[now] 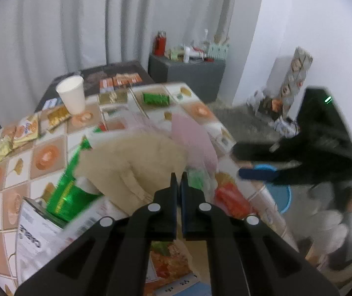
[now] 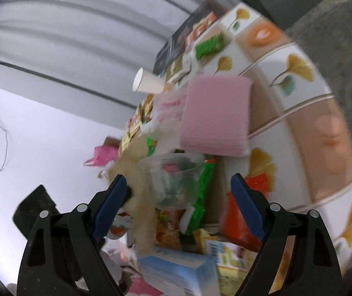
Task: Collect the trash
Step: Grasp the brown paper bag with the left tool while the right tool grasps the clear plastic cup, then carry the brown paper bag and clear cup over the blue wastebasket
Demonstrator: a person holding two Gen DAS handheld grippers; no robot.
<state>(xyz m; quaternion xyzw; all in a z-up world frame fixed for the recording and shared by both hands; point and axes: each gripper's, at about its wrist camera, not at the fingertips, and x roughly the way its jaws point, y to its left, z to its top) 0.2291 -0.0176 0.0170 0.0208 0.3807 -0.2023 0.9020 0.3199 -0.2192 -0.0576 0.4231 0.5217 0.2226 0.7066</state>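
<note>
The left gripper [image 1: 178, 180] has its fingers pressed nearly together, and blur hides whether the edge of the beige cloth [image 1: 136, 162] lies pinched between them. The right gripper [image 2: 179, 194] has its fingers spread wide, framing a clear plastic cup [image 2: 176, 180] lying on its side among the litter; they touch nothing that can be made out. Around the cup, motion blur smears a green wrapper [image 2: 204, 187], a red wrapper [image 2: 237, 219] and a pale blue box [image 2: 178, 271] cut off at the frame's bottom. Beyond, a pink folded napkin [image 2: 216, 116] rests on the tiled counter [image 2: 306, 133]. Farther back a white paper cup [image 1: 72, 95] stands upright, with small snack packets [image 1: 25, 130] beside it. Past the counter edge, a blue bin [image 1: 280, 197] is mostly hidden by the right gripper's dark body.
</note>
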